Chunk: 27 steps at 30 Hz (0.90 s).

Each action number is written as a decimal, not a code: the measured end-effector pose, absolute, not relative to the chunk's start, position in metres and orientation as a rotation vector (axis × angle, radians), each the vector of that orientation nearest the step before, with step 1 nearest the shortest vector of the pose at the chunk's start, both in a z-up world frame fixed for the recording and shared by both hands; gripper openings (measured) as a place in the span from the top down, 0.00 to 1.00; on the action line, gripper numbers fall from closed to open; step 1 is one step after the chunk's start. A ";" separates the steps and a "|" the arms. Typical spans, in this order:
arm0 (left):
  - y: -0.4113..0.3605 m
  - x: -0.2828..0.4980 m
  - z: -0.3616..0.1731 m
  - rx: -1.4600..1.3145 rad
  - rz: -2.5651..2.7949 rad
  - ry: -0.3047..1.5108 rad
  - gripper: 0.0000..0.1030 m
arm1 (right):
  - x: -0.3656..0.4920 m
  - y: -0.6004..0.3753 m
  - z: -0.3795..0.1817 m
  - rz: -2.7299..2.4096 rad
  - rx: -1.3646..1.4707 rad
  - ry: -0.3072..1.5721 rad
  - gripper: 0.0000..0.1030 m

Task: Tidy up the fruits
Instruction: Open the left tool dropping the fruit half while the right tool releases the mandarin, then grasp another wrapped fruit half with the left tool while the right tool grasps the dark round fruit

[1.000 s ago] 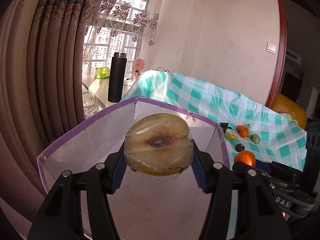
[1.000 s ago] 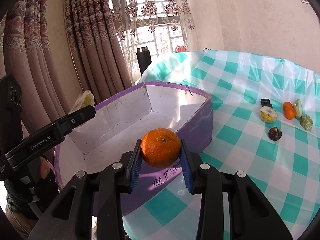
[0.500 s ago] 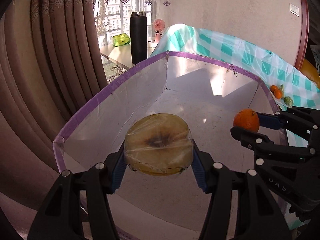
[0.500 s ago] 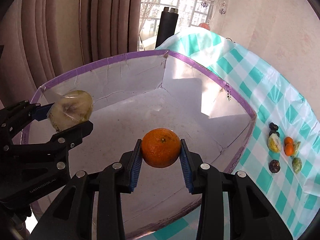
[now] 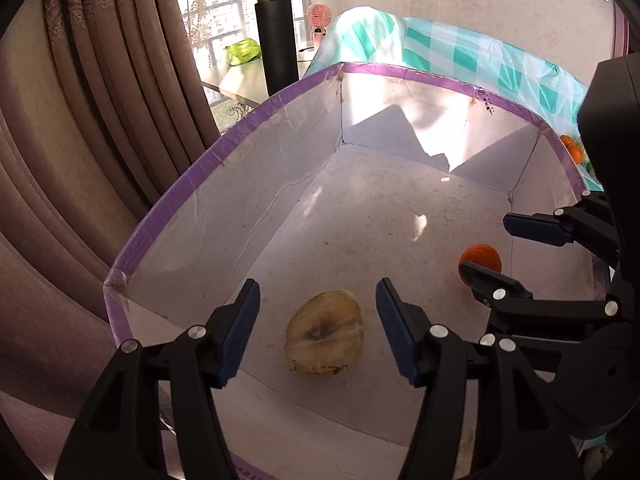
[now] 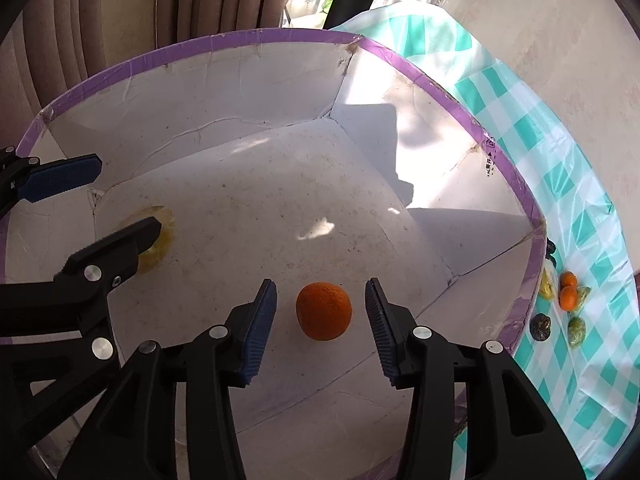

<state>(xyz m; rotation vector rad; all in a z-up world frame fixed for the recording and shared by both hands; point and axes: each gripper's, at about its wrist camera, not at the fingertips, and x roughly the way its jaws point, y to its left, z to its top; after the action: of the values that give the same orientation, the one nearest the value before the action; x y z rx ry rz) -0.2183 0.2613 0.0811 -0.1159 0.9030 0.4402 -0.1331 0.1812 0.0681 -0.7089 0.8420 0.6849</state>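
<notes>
Box (image 6: 436, 92): one orange (image 6: 324, 311), one halved fruit (image 5: 325, 332).

Left gripper (image 5: 318, 330): matte black plastic, two angular fingers with triangular cut-outs in the arms, ribbed blue pads (image 5: 240, 330) on the inner faces, round silver screw heads at the joints. Right gripper (image 6: 320, 330): same build, black frame, blue ribbed pads (image 6: 260, 328), silver screws. In the left wrist view the right gripper's bulky black housing fills the 3 o'clock edge. In the right wrist view the left gripper shows at 9 o'clock, faint white marking on its body, unreadable.
</notes>
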 end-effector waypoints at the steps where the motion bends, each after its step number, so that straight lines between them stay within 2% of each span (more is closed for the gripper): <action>1: 0.261 -0.218 0.081 -0.114 0.440 0.904 0.41 | -0.133 0.181 0.068 0.683 -0.710 0.839 0.52; 8: 0.261 -0.216 0.081 -0.105 0.445 0.918 0.40 | -0.137 0.180 0.070 0.688 -0.700 0.800 0.50; 11: 0.261 -0.218 0.083 -0.089 0.475 0.905 0.39 | -0.140 0.178 0.073 0.663 -0.689 0.743 0.39; 13: 0.264 -0.224 0.090 -0.083 0.550 0.855 0.19 | -0.141 0.171 0.082 0.677 -0.636 0.690 0.37; 14: 0.267 -0.230 0.096 -0.103 0.553 0.803 0.14 | -0.141 0.163 0.089 0.695 -0.584 0.660 0.37; 15: 0.270 -0.236 0.103 -0.137 0.538 0.757 0.08 | -0.141 0.154 0.097 0.716 -0.529 0.635 0.33; 16: 0.274 -0.241 0.109 -0.178 0.525 0.721 0.05 | -0.140 0.143 0.104 0.734 -0.474 0.608 0.24; 18: 0.279 -0.249 0.121 -0.240 0.524 0.665 0.04 | -0.137 0.117 0.117 0.737 -0.380 0.534 0.19; 22: 0.262 -0.256 0.143 -0.250 0.498 0.543 0.04 | -0.114 0.050 0.133 0.685 -0.138 0.470 0.17; 27: 0.203 -0.251 0.162 -0.176 0.347 0.417 0.02 | -0.056 -0.027 0.098 0.451 -0.009 0.632 0.17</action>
<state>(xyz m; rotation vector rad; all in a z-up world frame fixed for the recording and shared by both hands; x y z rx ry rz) -0.2514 0.2029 0.1621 -0.1762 0.4169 0.3474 -0.0561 -0.0266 0.0982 -0.0089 0.6315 0.4508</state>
